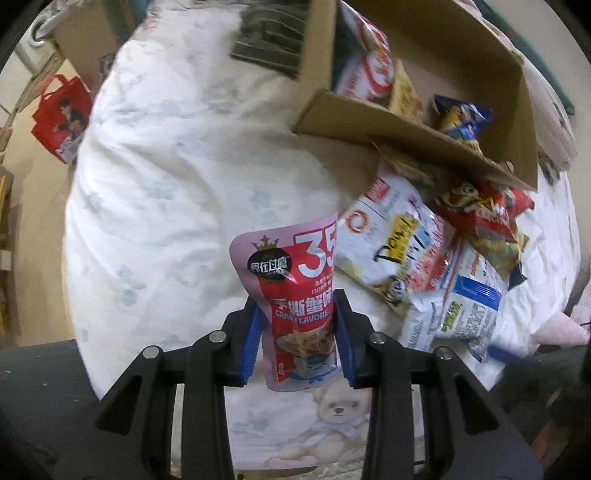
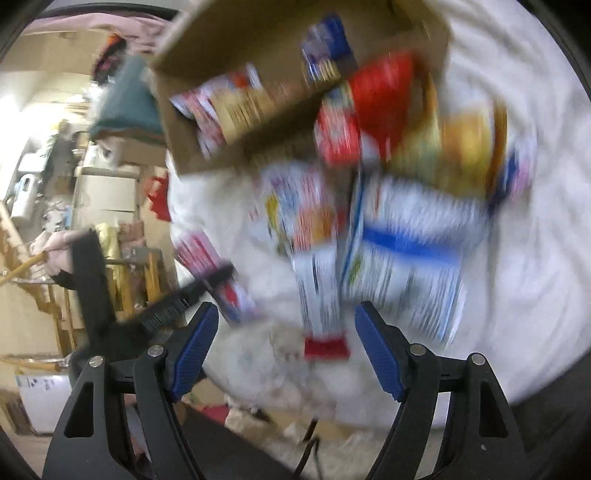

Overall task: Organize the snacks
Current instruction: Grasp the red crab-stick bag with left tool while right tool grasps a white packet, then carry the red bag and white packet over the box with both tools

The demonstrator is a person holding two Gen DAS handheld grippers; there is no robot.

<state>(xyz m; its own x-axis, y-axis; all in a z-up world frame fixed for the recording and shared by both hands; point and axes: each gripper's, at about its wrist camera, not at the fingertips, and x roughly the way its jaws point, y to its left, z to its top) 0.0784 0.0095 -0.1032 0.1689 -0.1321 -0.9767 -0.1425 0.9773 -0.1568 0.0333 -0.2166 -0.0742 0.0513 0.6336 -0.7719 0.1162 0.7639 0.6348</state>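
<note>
My left gripper [image 1: 298, 310] is shut on a pink and red crab-flavoured snack pouch [image 1: 295, 273], held above the white bedding [image 1: 166, 184]. To its right lies a pile of snack bags [image 1: 424, 266], and behind them an open cardboard box [image 1: 406, 122] with several packets inside. The right wrist view is blurred by motion. There my right gripper [image 2: 284, 317] stands open over the pile, nothing between its fingers, with a white and blue bag [image 2: 402, 258] just ahead and the cardboard box [image 2: 221, 147] beyond. The left gripper [image 2: 192, 291] with the pouch [image 2: 210, 266] shows at the left.
A red tote bag [image 1: 62, 114] hangs beside the bed at the left. A dark folded cloth [image 1: 269, 33] lies at the far end of the bedding. Shelves and boxes [image 2: 103, 192] crowd the room past the bed's edge. A person's hand [image 2: 55, 247] holds the left tool.
</note>
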